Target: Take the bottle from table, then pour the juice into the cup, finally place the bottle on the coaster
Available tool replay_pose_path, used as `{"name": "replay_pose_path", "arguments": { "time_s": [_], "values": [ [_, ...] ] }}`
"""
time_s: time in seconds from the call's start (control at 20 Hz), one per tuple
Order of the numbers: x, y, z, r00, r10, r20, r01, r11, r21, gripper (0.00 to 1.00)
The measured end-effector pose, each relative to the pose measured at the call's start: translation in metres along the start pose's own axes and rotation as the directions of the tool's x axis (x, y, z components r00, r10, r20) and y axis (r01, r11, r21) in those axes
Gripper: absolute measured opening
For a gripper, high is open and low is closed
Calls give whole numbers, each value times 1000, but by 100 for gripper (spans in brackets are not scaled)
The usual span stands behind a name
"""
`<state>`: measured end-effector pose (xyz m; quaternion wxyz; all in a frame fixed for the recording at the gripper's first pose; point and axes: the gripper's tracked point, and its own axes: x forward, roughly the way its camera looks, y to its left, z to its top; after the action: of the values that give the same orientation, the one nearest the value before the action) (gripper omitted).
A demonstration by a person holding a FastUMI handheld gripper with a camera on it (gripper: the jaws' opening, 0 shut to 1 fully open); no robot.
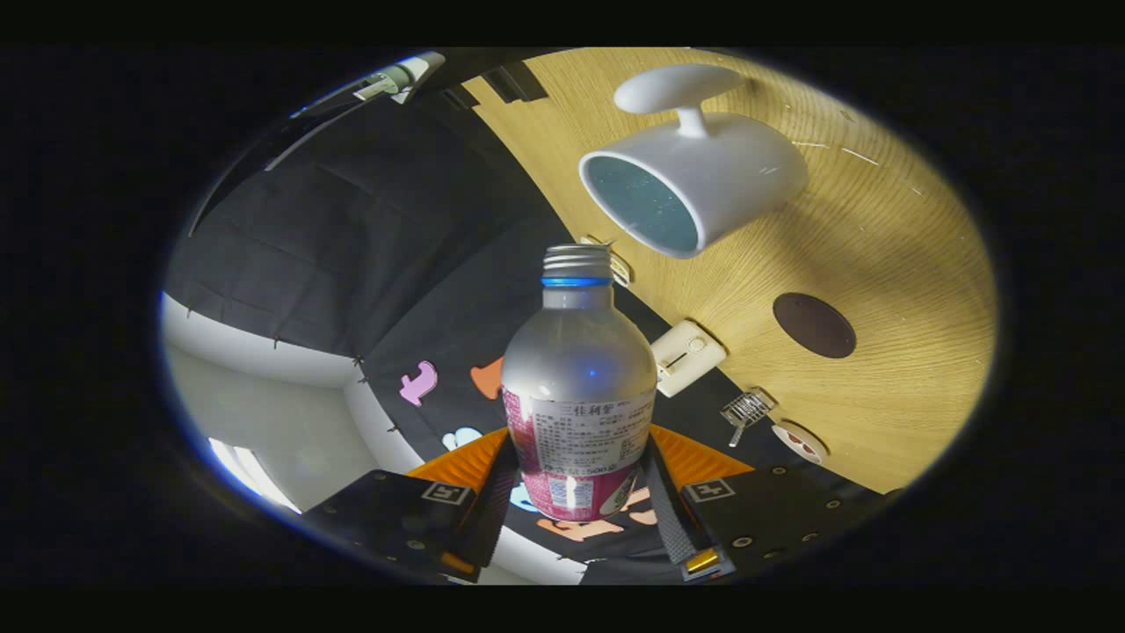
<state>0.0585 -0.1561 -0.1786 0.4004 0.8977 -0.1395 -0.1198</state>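
jaws clamped on the lower body of the silver metal bottle (576,387), tipped toward the white cup (703,180); smooth, likely slippery, so the low labelled grip suits.

The bottle (578,387) sits centre frame, clamped between the gripper (580,492) fingers. The cup (703,180) lies upper right on the table (896,264), the coaster (814,324) below it.
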Motion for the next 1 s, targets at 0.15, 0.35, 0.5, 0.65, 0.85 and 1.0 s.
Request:
{"name": "replay_pose_path", "arguments": {
  "time_s": [0.15, 0.35, 0.5, 0.65, 0.85, 1.0],
  "values": [
    [-1, -1, 1, 1000, -10, 7, 10, 1000, -11, 73],
    [0, -5, 2, 999, -46, 23, 48, 994, -98, 73],
    [2, -11, 2, 997, -76, 22, 79, 978, -192, 73],
    [3, -22, 3, 995, -88, 36, 95, 939, -331, 73],
    [-2, -28, 10, 998, -50, 36, 61, 850, -523, 73],
    [-6, -27, 13, 999, -25, 20, 32, 758, -651, 73]
  ]
}}
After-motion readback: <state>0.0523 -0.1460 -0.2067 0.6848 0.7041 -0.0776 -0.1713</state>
